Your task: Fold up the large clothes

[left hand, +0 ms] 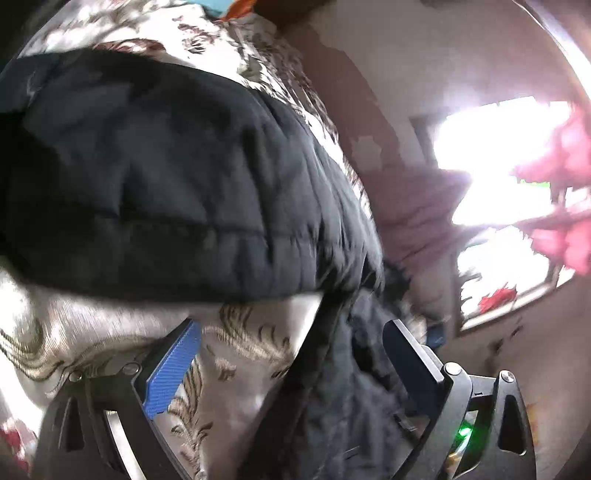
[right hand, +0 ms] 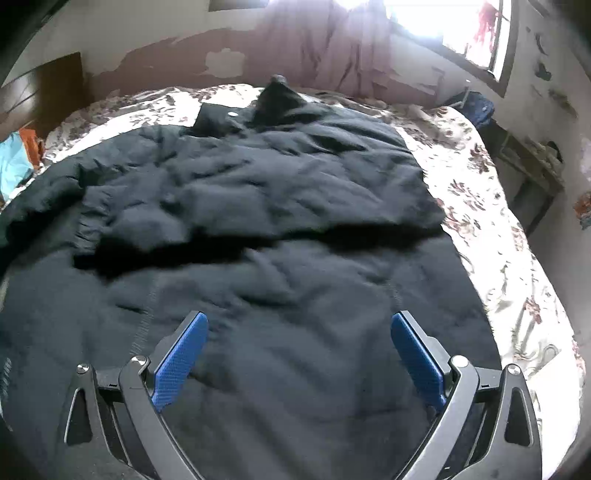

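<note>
A large black padded jacket (right hand: 277,192) lies spread over a floral bedsheet (right hand: 480,184). A sleeve with a ribbed cuff (right hand: 88,229) lies across its left side, and the collar (right hand: 221,118) points to the far wall. My right gripper (right hand: 299,354) hovers open over the jacket's near part, nothing between its blue pads (right hand: 181,358). In the left wrist view the jacket (left hand: 166,166) bulges close above the sheet (left hand: 74,332). My left gripper (left hand: 291,358) is open, and a dark edge of the jacket (left hand: 332,387) hangs between its fingers, untouched by the pads.
A bright window (right hand: 461,29) and a pink curtain (right hand: 325,48) stand behind the bed. A small table (right hand: 528,173) and a dark blue bag (right hand: 476,107) sit by the right wall. Brown wooden furniture (right hand: 48,85) and blue and orange cloth (right hand: 14,162) are at left.
</note>
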The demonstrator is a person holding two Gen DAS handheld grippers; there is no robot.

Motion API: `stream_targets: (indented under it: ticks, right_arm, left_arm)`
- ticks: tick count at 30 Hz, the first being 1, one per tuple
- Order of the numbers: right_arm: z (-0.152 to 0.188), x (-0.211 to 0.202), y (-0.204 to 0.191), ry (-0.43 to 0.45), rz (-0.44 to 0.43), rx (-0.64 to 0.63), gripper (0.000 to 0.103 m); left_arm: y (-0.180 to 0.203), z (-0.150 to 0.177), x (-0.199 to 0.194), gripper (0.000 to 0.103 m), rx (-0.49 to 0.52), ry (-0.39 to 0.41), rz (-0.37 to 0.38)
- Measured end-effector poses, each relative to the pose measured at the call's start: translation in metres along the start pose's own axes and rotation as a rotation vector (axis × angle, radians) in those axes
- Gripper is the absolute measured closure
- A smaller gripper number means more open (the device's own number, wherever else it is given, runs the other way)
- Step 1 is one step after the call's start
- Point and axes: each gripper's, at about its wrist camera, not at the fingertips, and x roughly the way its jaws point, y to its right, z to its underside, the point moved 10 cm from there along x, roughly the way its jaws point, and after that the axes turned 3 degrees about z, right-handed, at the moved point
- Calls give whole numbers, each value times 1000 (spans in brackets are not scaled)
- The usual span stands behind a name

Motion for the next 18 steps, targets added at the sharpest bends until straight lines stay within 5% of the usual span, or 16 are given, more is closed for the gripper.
stream_targets:
  ticks: [5,10,13,14,18]
  right_arm:
    - [-28,2,-40,38,-30,6,6]
    - [-50,17,-77,62,-13,20,6]
    - [-52,27,-93,59,10,0,6]
    - [-51,32,-98,51,23,-15,6]
    - [-38,51,-107,1,49,-62,6]
  left_arm:
    - [-27,-33,-13,4,-218,102,105]
    - [-38,-50,-15,17,-275,156,115]
    - [-47,-58,-25,55,-250,209,43]
    - [-53,-63,-31,78,-238,253,-10]
    - [-50,-80,-48,91,-182,373,-49]
